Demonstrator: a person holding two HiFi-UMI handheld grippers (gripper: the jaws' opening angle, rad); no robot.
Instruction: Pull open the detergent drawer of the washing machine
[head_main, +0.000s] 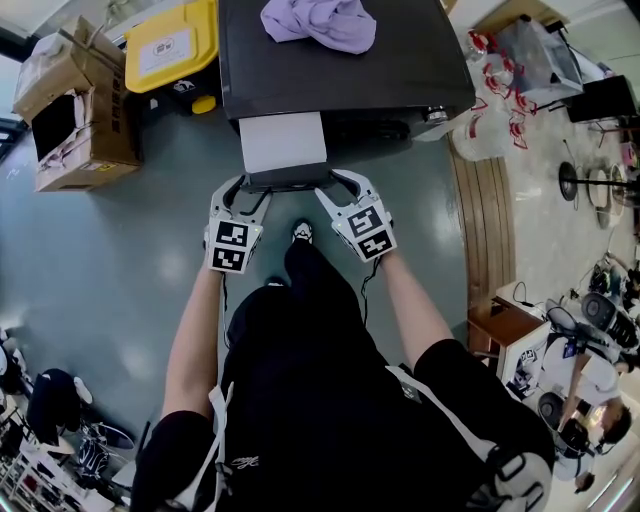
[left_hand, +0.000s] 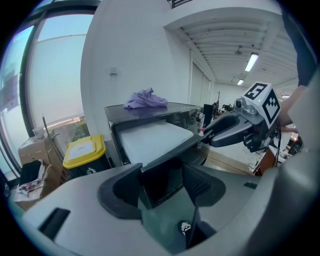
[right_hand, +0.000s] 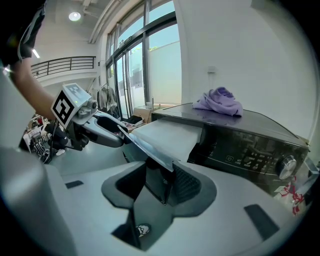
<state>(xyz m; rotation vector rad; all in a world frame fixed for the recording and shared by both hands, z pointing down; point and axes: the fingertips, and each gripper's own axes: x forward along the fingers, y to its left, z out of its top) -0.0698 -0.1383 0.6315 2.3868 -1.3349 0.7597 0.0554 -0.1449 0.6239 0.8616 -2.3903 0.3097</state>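
1. The washing machine fills the upper middle of the head view. A purple cloth lies on its dark top.
2. The drawer stands out from the machine's front edge at the centre of that frame. Its pale top is exposed and its dark front panel faces the person.
3. The left gripper sits at the panel's left corner. In its own view the jaws stand wide, with the corner filling the space between them. Both pads appear to rest on the panel, so it reads as a grip across a broad part.
4. The right gripper sits at the panel's right corner. Its own view shows the jaws narrower and closed on the panel's thin end. The ribbed pad presses against it.
5. Judged from this, the pull is largely done, as a long stretch of the drawer already shows outside the machine.
6. Whether the drawer has reached its stop cannot be told from these views.
7. What seems left is any last travel toward the person, then letting go at both corners.
8. A yellow bin stands at the upper left, clear of the work.
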